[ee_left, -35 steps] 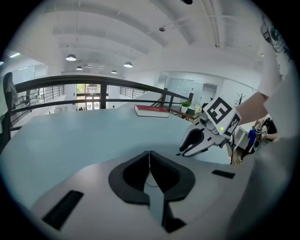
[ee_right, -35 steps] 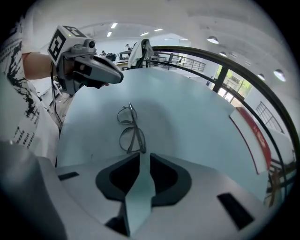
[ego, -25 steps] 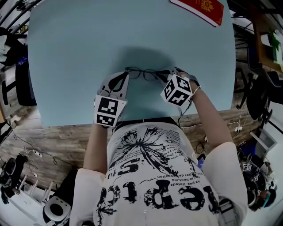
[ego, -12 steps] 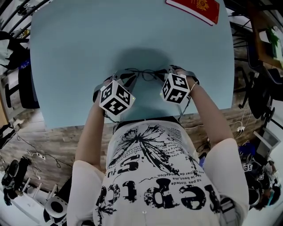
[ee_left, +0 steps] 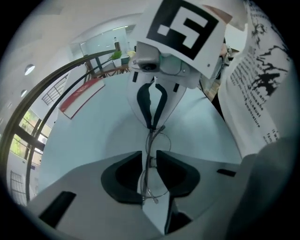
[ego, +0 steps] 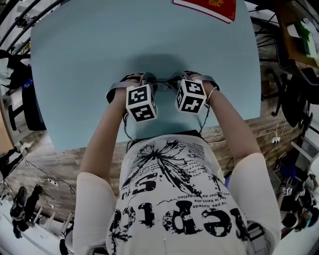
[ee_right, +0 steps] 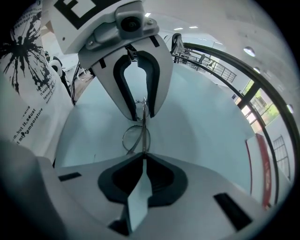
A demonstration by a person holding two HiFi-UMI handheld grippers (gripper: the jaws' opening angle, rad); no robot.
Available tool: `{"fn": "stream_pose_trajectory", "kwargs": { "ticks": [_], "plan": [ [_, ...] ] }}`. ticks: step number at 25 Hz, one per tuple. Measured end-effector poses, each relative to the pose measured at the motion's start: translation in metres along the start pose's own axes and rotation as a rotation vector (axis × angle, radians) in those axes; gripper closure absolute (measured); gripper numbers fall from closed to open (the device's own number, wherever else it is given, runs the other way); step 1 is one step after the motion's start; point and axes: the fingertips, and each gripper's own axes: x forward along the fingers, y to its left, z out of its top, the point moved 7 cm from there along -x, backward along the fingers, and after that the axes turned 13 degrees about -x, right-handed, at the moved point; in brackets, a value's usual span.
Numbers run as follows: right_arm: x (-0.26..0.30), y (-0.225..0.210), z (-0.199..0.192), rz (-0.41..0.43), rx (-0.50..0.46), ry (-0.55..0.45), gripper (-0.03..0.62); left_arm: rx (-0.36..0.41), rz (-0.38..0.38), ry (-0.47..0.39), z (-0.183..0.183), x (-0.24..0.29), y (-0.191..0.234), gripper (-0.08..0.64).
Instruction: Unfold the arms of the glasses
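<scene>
Thin wire-rimmed glasses (ego: 162, 85) hang just above the light blue table (ego: 99, 45), between my two grippers. My right gripper (ee_right: 142, 157) is shut on one end of the frame, and a round lens (ee_right: 136, 138) shows just beyond its tips. My left gripper (ee_left: 149, 161) faces it from the other side. Its jaws are opening, with the wire of the glasses (ee_left: 157, 140) running through the gap and the pads not pressing on it. In the head view both marker cubes sit close together, and the left gripper (ego: 147, 82) and right gripper (ego: 178, 79) nearly meet at the glasses.
A red book (ego: 207, 7) lies at the table's far edge. The person's torso in a printed shirt (ego: 169, 199) is right at the near edge. Chairs and cables stand on the floor around the table.
My left hand has rolled over and moved right, toward the right gripper, so its cube now stands beside the right one. The right gripper has stayed at the glasses.
</scene>
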Motion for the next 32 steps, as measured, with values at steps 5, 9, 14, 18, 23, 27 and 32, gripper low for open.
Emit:
{"fn": "stream_pose_trajectory", "kwargs": {
  "ticks": [5,9,14,18,23,27,32],
  "plan": [
    [0.000,-0.003,-0.006,0.008,-0.010,-0.007,0.557,0.055,0.001,0.012,0.010,0.013,-0.001,0.489],
    [0.001,-0.004,-0.006,0.021,-0.008,-0.018,0.557,0.112,0.027,0.045,0.012,0.020,0.000,0.519],
    [0.001,-0.006,-0.010,0.030,0.010,-0.028,0.557,0.105,0.042,0.027,0.013,0.019,0.001,0.523],
    [0.000,-0.008,-0.013,0.031,0.029,-0.040,0.557,0.070,0.047,0.011,0.014,0.013,0.001,0.522],
    [0.000,-0.005,-0.012,0.030,0.000,-0.023,0.557,0.030,0.056,-0.038,0.013,0.002,0.000,0.523],
    [-0.002,-0.007,-0.013,0.024,-0.009,-0.016,0.557,-0.057,0.066,-0.079,0.008,-0.010,0.009,0.523],
    [-0.002,-0.007,-0.011,0.016,-0.040,0.010,0.557,-0.104,0.095,-0.097,-0.006,-0.025,0.013,0.525]
  ]
}}
